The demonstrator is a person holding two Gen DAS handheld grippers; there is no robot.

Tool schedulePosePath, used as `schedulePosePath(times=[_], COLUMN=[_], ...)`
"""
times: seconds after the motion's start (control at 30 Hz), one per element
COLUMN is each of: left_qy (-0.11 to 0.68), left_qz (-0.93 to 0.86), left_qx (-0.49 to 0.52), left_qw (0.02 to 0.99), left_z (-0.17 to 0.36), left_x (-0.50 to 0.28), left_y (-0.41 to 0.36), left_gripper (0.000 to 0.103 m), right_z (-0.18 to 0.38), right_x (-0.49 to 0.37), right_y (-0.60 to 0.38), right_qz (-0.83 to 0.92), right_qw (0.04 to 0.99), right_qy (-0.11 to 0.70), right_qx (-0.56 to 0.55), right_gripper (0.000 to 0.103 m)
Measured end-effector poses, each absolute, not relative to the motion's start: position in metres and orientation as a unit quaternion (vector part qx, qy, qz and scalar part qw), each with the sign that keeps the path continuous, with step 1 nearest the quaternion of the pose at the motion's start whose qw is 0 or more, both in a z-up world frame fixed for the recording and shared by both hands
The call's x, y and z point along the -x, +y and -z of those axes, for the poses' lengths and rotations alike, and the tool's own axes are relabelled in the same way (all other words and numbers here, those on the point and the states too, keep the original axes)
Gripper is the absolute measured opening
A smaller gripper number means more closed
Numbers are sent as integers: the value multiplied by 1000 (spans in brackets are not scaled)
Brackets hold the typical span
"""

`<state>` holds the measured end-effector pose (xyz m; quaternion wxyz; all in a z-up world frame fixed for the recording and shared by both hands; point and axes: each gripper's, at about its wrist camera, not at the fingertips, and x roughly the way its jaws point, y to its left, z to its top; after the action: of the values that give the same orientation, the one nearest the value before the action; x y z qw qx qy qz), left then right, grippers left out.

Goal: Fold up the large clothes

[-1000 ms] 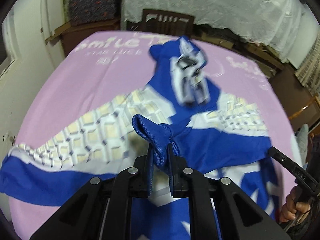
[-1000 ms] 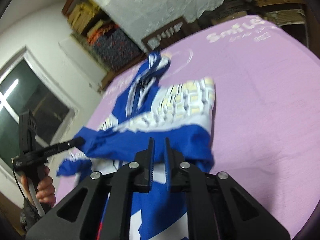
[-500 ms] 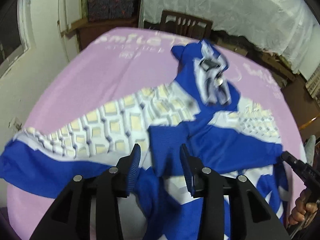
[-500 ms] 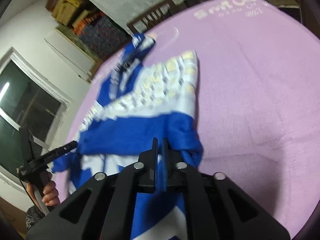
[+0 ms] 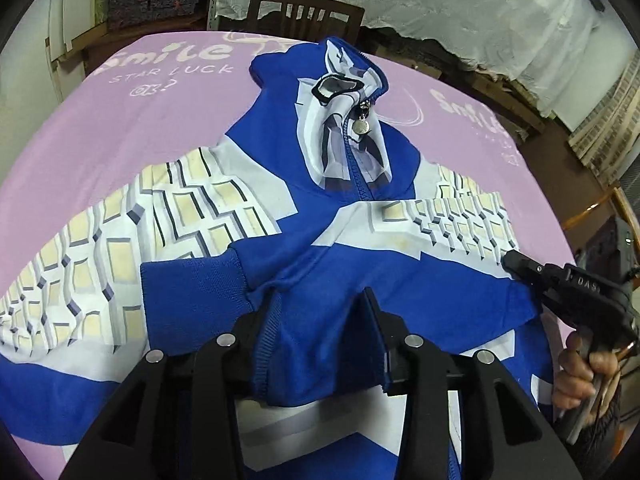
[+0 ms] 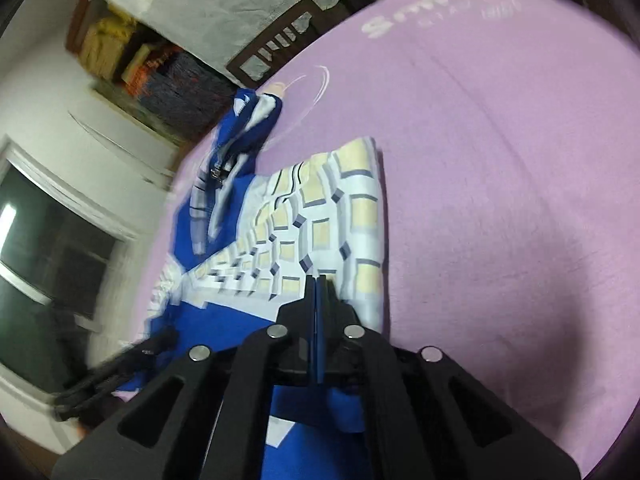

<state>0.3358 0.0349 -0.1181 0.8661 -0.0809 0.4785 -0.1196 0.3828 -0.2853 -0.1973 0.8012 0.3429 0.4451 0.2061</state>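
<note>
A blue and white zip hoodie [image 5: 320,216] with a cream block pattern lies spread on the pink cloth, hood at the far side. My left gripper [image 5: 318,300] is open, its jaws wide apart over the blue ribbed cuff [image 5: 192,292] folded onto the hoodie's middle. My right gripper [image 6: 318,282] is shut on a thin blue fold of the hoodie [image 6: 320,216] at its right edge. The right gripper also shows in the left wrist view [image 5: 516,262], its tip on the blue cloth at the right.
The pink cloth [image 5: 100,120] with white "Smile" lettering covers the table. A dark wooden chair [image 5: 304,12] stands at the far edge. A white drape [image 5: 460,4] and stacked goods line the back wall. A window [image 6: 36,248] is at the left.
My left gripper opened and let go of the blue cuff, which now lies flat on the hoodie. My right gripper stayed shut on blue cloth and moved forward over the patterned part.
</note>
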Motion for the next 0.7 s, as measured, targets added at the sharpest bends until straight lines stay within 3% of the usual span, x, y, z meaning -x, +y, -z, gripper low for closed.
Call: schedulePosePath(times=[0.2, 0.23, 0.3, 0.4, 0.5, 0.7], left_qy=[478, 470, 451, 428, 422, 421], left_qz=[133, 124, 95, 61, 5, -124], left_qx=[143, 154, 158, 165, 175, 220], left_qw=[856, 860, 873, 887, 889, 871], left_z=[113, 107, 94, 81, 76, 79], left_x=[-325, -314, -293, -262, -228, -176], left_y=[62, 72, 89, 120, 164, 262], left_gripper=[38, 39, 54, 62, 66, 66], right_z=[202, 198, 183, 158, 133, 100], right_x=[-378, -373, -365, -353, -333, -297], right_y=[-318, -321, -323, -321, -309, -260], right_qz=[-171, -156, -104, -130, -177, -258], right_qw=[796, 800, 835, 848, 852, 858], right_qy=[443, 440, 427, 395, 364, 345], right_qx=[-376, -377, -332, -329, -332, -280], right_gripper=[0, 10, 18, 19, 31, 38])
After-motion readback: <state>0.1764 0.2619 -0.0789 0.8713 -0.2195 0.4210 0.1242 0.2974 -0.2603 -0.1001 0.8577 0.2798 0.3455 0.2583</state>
